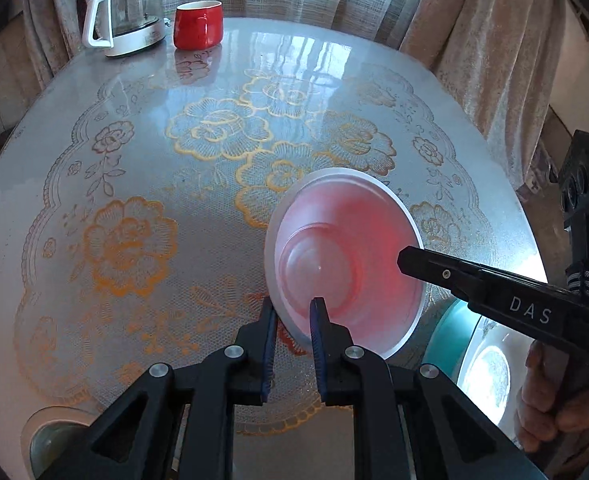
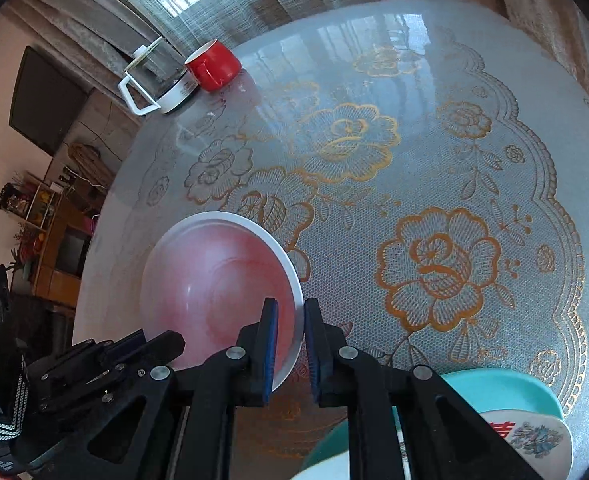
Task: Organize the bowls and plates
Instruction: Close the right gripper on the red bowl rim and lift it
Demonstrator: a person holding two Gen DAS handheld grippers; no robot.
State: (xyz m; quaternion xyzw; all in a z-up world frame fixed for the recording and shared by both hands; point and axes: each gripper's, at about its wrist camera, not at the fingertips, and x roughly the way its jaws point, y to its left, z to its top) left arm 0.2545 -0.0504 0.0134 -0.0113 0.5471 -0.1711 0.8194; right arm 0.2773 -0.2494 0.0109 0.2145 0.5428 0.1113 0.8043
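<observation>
A white bowl with a pink-red inside is held tilted above the table between both grippers. My left gripper straddles the bowl's near-left rim, one finger inside and one outside, clamped on it. My right gripper grips the opposite rim the same way; the bowl also shows in the right wrist view. A teal plate lies at the near table edge, with a white floral bowl on it; the plate also shows in the left wrist view.
The round table has a glass top over a lace flower cloth. A red mug and a glass kettle stand at the far edge. A small glass dish sits near the left gripper. Curtains hang behind.
</observation>
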